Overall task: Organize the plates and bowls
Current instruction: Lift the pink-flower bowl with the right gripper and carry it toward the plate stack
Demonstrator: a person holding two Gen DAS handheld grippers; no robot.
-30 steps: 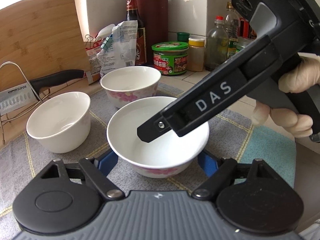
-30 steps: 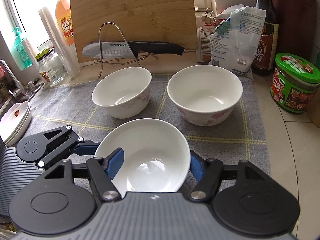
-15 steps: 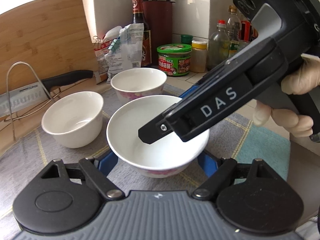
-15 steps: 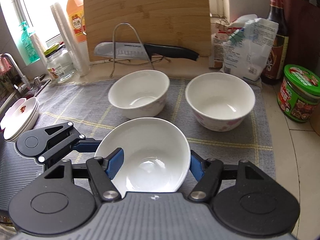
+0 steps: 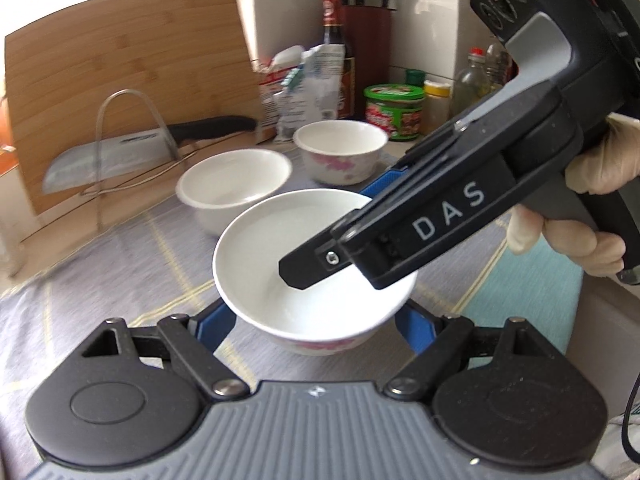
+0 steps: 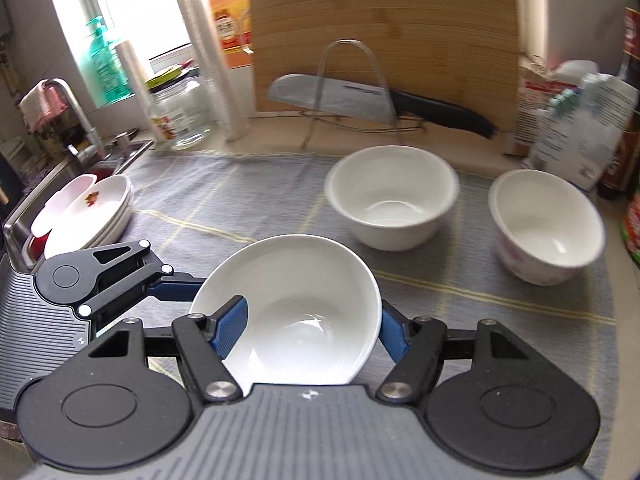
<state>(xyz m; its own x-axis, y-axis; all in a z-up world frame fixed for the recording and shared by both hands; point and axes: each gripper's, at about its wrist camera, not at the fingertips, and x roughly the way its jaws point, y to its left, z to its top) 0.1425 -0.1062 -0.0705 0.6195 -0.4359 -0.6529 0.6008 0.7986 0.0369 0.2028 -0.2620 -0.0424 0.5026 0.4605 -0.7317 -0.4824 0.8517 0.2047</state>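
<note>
On right gripper (image 5: 356,216) | "DAS" lettering | both jaws clamp bowl (image 6: 296,308) (left gripper (image 5: 316,320) too)

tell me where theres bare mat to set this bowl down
Bare gray mat lies between the stacked plates at the sink edge and the plain white bowl. Another patch sits in front of the two bowls. The back is crowded: knife rack, jar, packets.

Right gripper (image 6: 310,330) jaws clamp a white bowl (image 6: 288,304) over the mat (image 6: 248,196).
</note>
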